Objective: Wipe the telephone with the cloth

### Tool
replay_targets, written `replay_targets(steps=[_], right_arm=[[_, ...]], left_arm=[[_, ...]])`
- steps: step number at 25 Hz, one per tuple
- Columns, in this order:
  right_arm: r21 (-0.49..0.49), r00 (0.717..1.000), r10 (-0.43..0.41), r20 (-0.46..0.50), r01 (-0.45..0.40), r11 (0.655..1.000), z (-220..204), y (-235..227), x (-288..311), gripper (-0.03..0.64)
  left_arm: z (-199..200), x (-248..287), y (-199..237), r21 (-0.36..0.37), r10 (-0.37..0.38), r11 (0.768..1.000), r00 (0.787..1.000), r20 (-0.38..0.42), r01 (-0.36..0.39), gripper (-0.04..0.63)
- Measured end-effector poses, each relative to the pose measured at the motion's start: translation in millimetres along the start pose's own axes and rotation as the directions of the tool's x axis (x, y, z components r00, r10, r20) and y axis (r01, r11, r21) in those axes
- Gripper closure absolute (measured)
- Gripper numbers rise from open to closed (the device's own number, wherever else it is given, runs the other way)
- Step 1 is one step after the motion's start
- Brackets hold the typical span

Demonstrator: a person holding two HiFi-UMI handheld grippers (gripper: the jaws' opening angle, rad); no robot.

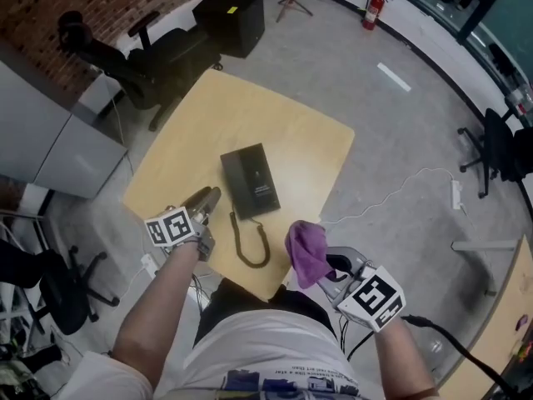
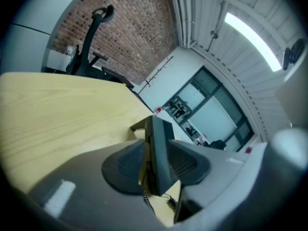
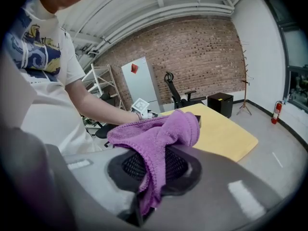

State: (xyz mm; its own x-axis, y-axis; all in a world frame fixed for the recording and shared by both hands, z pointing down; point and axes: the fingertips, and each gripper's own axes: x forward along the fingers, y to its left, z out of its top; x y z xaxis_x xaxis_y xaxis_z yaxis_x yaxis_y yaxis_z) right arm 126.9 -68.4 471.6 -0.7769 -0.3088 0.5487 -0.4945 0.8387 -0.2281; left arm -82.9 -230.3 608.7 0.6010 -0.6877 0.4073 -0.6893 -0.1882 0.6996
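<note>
Telephone (image 1: 250, 180): black desk set, lying flat near the middle of the pale wooden table (image 1: 208, 107). Its coiled cord (image 1: 247, 244) runs from the near edge of the set and loops toward the near edge of the table.

Your left gripper (image 1: 208, 200): over the table, just to the left of the telephone, tips pointing toward it and angled down. Jaws stand apart. In the left gripper view the telephone shows edge-on in the gap between them, with bare table beyond. The pads do not press on it, and nothing is held.

Your right gripper (image 1: 326, 267): near and to the right of the telephone, out past the near right edge of the table. Jaws are clamped on the purple cloth (image 1: 306, 250). In the right gripper view the cloth is pinched between the pads, bunched above them, with one edge hanging down through the gap. The cloth is apart from the telephone, with no contact.

Background: an office chair (image 1: 141, 52) and a black box (image 1: 231, 19) stand on the floor beyond the far side of the table.
</note>
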Motion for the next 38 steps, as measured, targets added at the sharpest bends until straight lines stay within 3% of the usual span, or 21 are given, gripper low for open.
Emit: replay_targets(steps=[3,6,10,13,16,19,21,24,29,33,38], right_arm=[[-0.034,1.0,0.018,0.02,-0.017,0.999,-2.4,-0.4,-2.0,0.574],[-0.074,1.0,0.023,0.015,-0.022,0.997,-9.8,-2.4,-1.0,0.574],[-0.083,1.0,-0.006,0.017,0.007,0.996,-13.9,-1.9,2.2,0.574],[-0.079,1.0,-0.007,0.016,0.008,0.997,-13.2,13.9,3.8,0.574],[-0.089,1.0,-0.007,0.022,0.009,0.996,-15.1,36.8,3.0,0.574],[-0.108,0.999,-0.024,0.037,0.028,0.994,-16.2,59.3,0.5,0.574],[-0.096,0.998,-0.039,0.052,0.044,0.994,-18.4,79.2,-1.3,0.574],[-0.082,0.995,-0.063,0.073,0.069,0.994,-21.2,116.7,0.9,0.574],[-0.097,0.992,-0.097,0.086,0.106,0.99,-26.0,181.4,3.6,0.574],[-0.108,0.99,-0.119,0.075,0.127,0.986,-34.1,222.1,-1.6,0.574],[-0.113,0.988,-0.126,0.09,0.136,0.984,-43.0,250.6,-14.0,0.574]], left_arm=[[-0.6,-36.4,-31.6,0.067,0.004,0.998,0.999,0.035,-0.006,0.453],[-15.5,-69.6,-75.4,0.133,-0.038,0.991,0.999,0.03,0.034,0.493],[-53.0,-101.7,-131.6,0.223,-0.117,0.966,0.991,-0.058,0.128,0.505],[-79.8,-122.8,-156.9,0.288,-0.111,0.947,0.986,-0.122,0.142,0.508],[-99.7,-144.9,-185.6,0.362,-0.157,0.91,0.976,-0.153,0.203,0.512],[-111.6,-169.1,-211.0,0.441,-0.229,0.853,0.959,-0.167,0.281,0.516],[-120.3,-189.7,-219.4,0.455,-0.269,0.83,0.946,-0.18,0.323,0.528],[-130.2,-228.0,-221.0,0.446,-0.32,0.816,0.93,-0.182,0.368,0.542],[-148.5,-279.9,-211.2,0.466,-0.342,0.804,0.929,-0.145,0.369,0.565],[-175.6,-304.7,-208.7,0.446,-0.361,0.798,0.914,-0.183,0.405,0.575],[-195.7,-324.0,-219.5,0.481,-0.369,0.77,0.908,-0.201,0.419,0.574]])
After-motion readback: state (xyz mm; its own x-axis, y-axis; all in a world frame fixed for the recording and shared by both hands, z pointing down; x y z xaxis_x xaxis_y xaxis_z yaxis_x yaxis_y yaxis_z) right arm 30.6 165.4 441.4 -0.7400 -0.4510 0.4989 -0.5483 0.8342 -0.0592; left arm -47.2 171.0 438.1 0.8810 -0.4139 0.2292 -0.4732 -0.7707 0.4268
